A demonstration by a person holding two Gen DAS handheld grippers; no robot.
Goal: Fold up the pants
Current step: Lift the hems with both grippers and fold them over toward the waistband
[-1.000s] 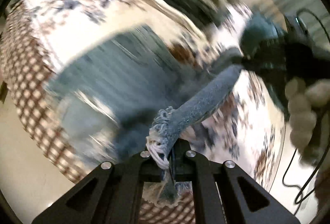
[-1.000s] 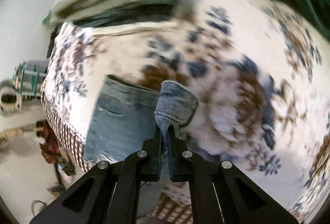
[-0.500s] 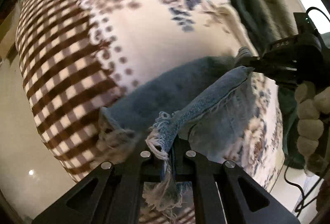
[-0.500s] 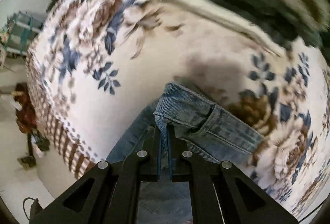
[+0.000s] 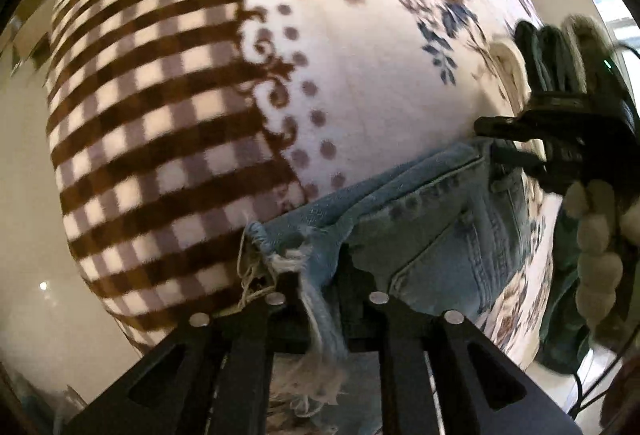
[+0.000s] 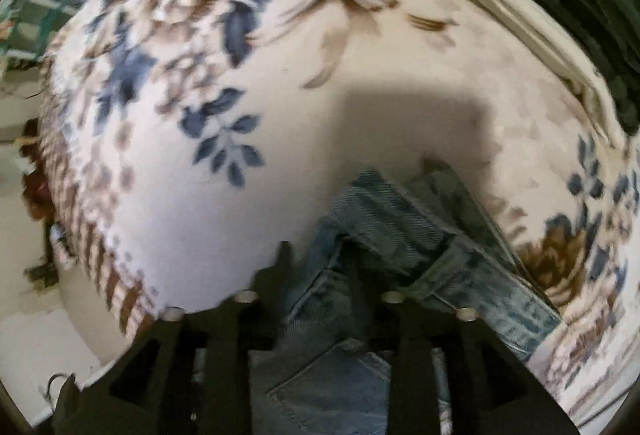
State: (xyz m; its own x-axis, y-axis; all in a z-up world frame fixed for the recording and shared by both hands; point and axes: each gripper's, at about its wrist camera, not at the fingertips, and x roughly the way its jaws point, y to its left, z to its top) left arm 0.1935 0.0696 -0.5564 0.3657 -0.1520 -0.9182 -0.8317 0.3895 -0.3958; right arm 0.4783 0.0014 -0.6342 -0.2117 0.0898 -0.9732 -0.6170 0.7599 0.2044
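Both grippers just let go: the left gripper [image 5: 320, 299] and right gripper [image 6: 320, 295] now sit spread wide with the jeans [image 5: 432, 235] loose between the fingers, where half a second ago each pinched an edge tight. The jeans lie doubled on the floral blanket [image 5: 360, 95], so this fold looks laid down.

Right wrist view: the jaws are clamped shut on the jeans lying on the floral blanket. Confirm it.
Not shut. The right wrist view shows the right gripper with its jaws standing apart; the jeans run between them and lie on the floral blanket.
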